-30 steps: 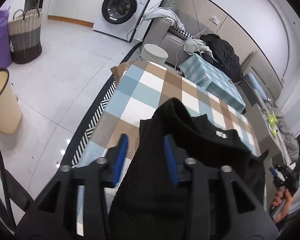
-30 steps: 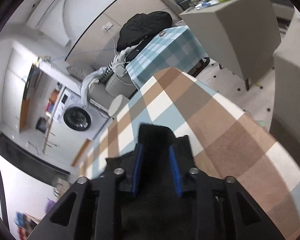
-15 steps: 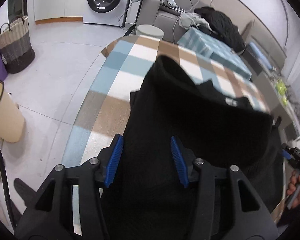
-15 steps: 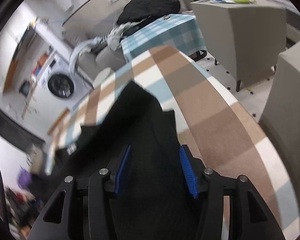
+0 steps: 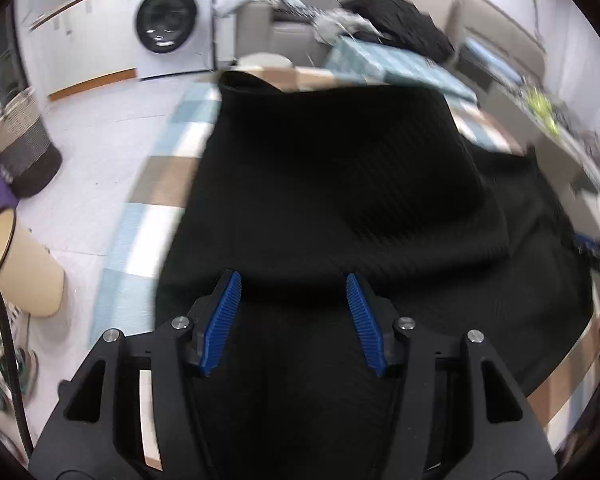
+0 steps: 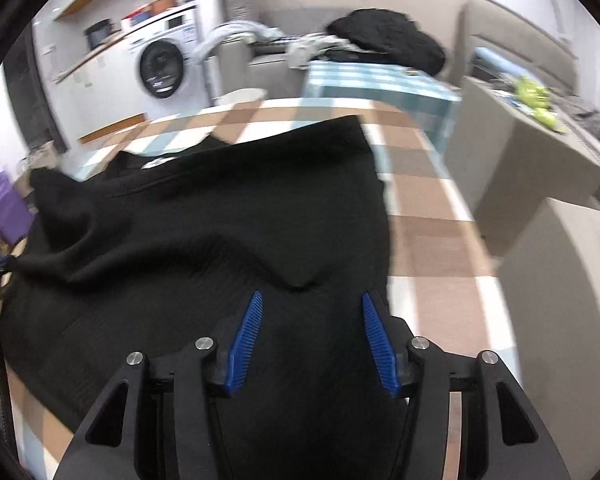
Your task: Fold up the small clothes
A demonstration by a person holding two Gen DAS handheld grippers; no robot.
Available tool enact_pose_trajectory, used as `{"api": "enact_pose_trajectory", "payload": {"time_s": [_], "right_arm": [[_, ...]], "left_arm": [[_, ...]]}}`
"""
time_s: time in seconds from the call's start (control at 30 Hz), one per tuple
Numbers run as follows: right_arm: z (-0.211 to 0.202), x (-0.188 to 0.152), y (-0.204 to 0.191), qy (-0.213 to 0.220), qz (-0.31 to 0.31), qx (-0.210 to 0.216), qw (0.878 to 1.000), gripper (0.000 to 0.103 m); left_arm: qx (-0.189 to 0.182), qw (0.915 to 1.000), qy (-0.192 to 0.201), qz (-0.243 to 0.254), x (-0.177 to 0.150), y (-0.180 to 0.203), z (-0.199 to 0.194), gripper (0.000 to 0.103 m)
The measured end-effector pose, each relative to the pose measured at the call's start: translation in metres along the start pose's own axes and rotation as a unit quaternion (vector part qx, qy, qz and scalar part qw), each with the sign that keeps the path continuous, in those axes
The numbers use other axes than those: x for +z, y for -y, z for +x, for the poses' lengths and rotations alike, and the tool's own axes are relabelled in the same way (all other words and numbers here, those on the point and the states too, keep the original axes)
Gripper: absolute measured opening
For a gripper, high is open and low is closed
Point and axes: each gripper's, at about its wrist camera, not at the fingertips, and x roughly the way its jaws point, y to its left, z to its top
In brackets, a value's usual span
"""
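We note the black ribbed knit garment (image 5: 340, 184) lies folded over on the checked-cloth worktop (image 6: 432, 224). Left gripper (image 5: 294, 316) jaws have just been opening; right gripper (image 6: 312, 336) jaws spread, fabric loose between the pads: fold released.

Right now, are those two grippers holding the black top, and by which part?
Neither holds it. The left gripper and right gripper have just been opening; the black top lies between their spread fingers, unpinched.

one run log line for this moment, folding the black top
step: fold laid over | left gripper: open, just opened | right gripper: open, just opened | black top: on checked table
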Motion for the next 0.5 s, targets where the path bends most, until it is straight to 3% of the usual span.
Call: {"api": "enact_pose_trajectory", "payload": {"time_s": [0.07, 0.13, 0.23, 0.5], "right_arm": [[0.009, -0.002, 0.0, -0.013, -0.006, -0.012, 1.0, 0.053], [0.009, -0.004, -0.003, -0.011, -0.013, -0.022, 1.0, 0.05], [0.011, -0.009, -0.006, -0.015, -0.025, -0.04, 0.999, 0.042], [0.003, -0.024, -0.003, -0.018, -0.019, -0.036, 0.999, 0.041]], "left_arm": [[-0.018, 0.9997, -0.013, 0.009, -0.004, 0.008, 0.008, 0.051], [-0.012, 0.9994, -0.014, 0.029, -0.009, 0.016, 0.012, 0.037], [-0.005, 0.9984, -0.013, 0.054, -0.016, 0.024, 0.009, 0.028], [-0.002, 0.9972, -0.011, 0.074, -0.039, 0.03, -0.006, 0.025]]}}
